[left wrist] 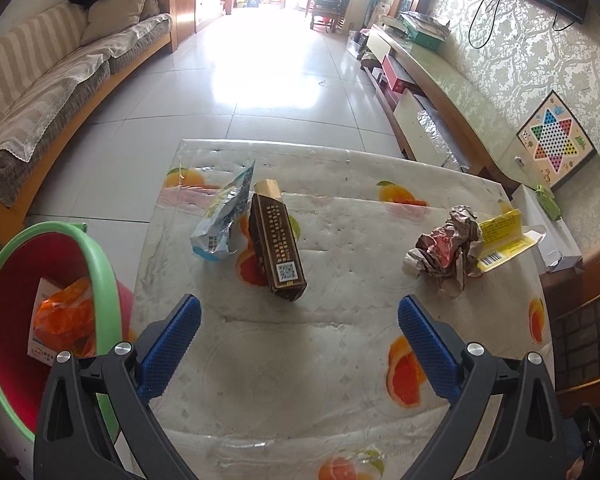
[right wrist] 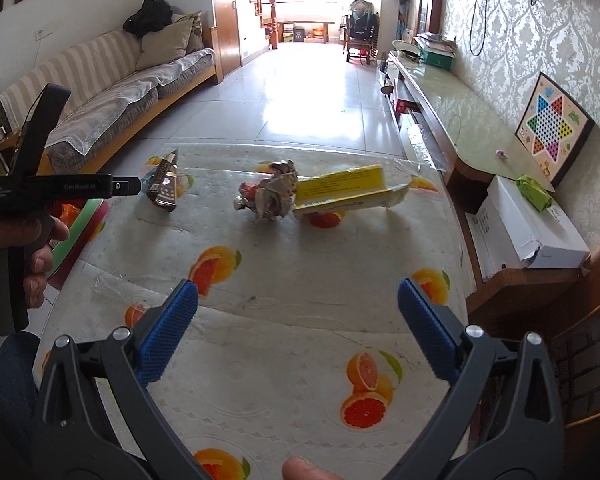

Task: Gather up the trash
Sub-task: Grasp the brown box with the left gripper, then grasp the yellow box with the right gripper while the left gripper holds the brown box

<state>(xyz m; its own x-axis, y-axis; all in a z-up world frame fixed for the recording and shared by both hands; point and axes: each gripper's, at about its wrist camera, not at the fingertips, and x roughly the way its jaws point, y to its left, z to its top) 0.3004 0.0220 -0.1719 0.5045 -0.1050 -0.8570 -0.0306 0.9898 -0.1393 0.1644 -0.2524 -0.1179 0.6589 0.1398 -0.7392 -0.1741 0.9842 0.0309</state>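
On the table with the fruit-print cover (left wrist: 340, 340) lie a brown carton (left wrist: 278, 244), a crumpled blue-white bag (left wrist: 224, 220) to its left, a crumpled paper wad (left wrist: 446, 246) and an opened yellow box (left wrist: 500, 240) at the right. My left gripper (left wrist: 299, 312) is open and empty, just short of the brown carton. My right gripper (right wrist: 298, 300) is open and empty, well short of the paper wad (right wrist: 272, 194) and yellow box (right wrist: 348, 192). The brown carton (right wrist: 165, 186) shows at the far left. A red bin with a green rim (left wrist: 32, 312) left of the table holds orange wrappers.
The left hand-held gripper body (right wrist: 32, 192) shows at the left of the right wrist view. A sofa (left wrist: 60, 80) runs along the left wall. A long low cabinet (left wrist: 440, 80) and a white box (right wrist: 528, 224) stand at the right. A chair back (left wrist: 588, 340) is near the table's right edge.
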